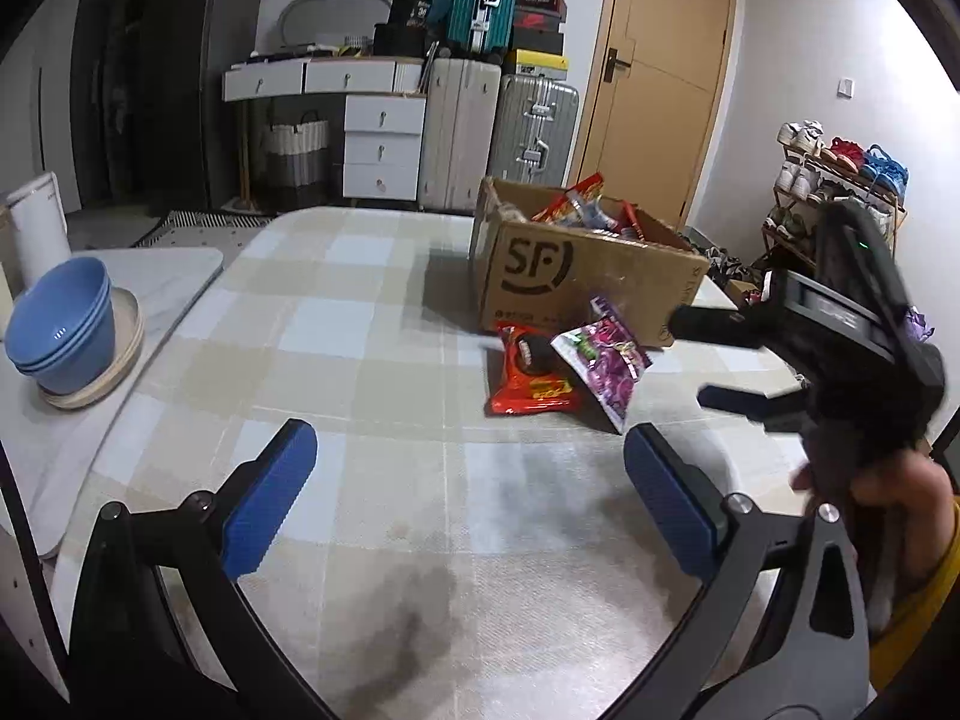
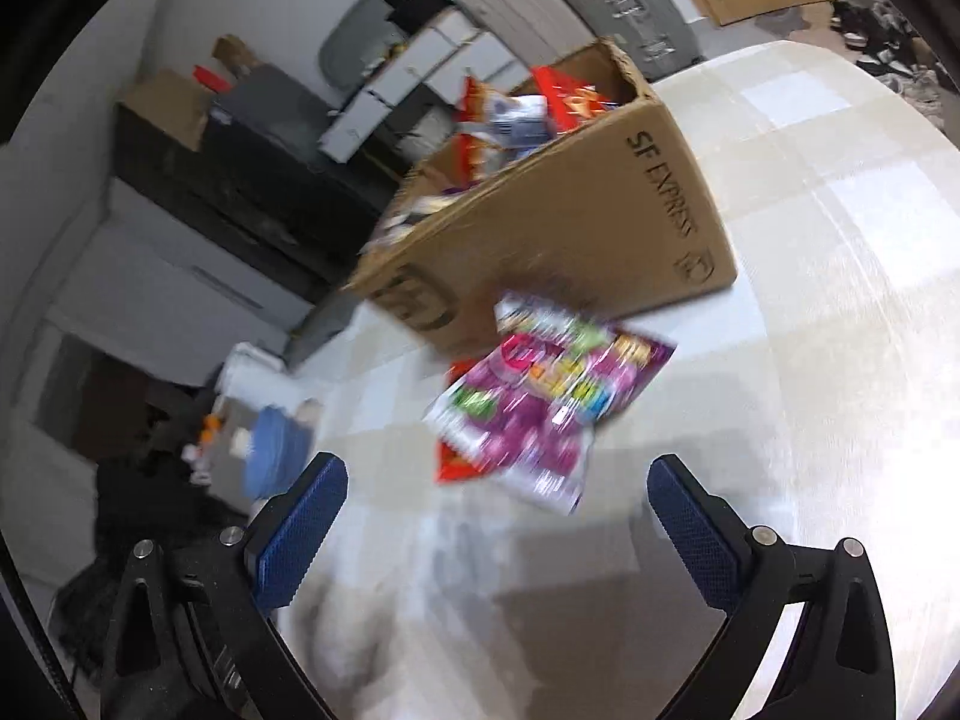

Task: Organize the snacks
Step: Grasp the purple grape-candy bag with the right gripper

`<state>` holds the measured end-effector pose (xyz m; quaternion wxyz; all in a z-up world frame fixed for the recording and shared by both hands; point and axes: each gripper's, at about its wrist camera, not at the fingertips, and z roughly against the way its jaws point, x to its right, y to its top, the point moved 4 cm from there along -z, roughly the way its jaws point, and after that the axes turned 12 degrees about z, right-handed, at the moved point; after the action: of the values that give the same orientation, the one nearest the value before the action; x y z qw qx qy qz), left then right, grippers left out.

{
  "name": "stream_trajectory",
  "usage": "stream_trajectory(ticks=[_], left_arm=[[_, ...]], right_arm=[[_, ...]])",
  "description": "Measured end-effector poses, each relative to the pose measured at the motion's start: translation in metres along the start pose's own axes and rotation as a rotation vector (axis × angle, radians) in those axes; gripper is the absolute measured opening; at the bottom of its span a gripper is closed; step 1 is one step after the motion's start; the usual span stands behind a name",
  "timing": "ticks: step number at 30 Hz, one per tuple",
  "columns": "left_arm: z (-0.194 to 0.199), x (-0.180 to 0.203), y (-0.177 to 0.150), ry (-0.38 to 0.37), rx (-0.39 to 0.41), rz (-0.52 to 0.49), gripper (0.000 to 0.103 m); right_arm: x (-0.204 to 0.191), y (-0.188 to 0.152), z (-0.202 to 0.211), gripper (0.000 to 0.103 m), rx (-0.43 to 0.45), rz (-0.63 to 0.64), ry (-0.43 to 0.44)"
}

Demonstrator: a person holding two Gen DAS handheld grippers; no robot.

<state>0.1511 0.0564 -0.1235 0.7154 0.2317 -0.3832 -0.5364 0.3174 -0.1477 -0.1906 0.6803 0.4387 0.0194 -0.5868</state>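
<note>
Cardboard box (image 1: 576,276) stands on the checked table (image 1: 360,360), already holding several snack packets that rise above its rim. Two packets remain outside, just in front of it: a red bag (image 1: 531,378) lying flat and a purple bag (image 1: 603,363) overlapping its right edge. Left gripper (image 1: 468,492) hangs low over bare cloth, its blue pads wide apart and empty. Right gripper (image 2: 498,516), tilted and blurred in its own view, faces the purple bag (image 2: 540,402) with jaws spread, gripping nothing. By this evidence the sorting appears mostly done; the two loose bags are judged still to be boxed
</note>
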Motion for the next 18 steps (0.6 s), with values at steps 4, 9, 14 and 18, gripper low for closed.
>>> stream_trajectory(ticks=[4, 9, 14, 18], left_arm=[[-0.018, -0.01, 0.004, 0.003, -0.015, 0.019, 0.102], [-0.037, -0.019, 0.004, 0.001, -0.04, 0.04, 0.102], [-0.044, -0.022, 0.0, -0.015, -0.056, 0.045, 0.102], [-0.047, -0.022, -0.002, -0.023, -0.068, 0.05, 0.102]], right_arm=[[0.014, 0.018, -0.028, 0.102, -0.036, -0.072, -0.033], [0.016, 0.027, -0.056, 0.102, -0.091, -0.106, -0.054], [0.009, 0.037, -0.069, 0.097, -0.071, -0.068, -0.111], [0.004, 0.035, -0.071, 0.073, -0.061, 0.014, -0.212]])
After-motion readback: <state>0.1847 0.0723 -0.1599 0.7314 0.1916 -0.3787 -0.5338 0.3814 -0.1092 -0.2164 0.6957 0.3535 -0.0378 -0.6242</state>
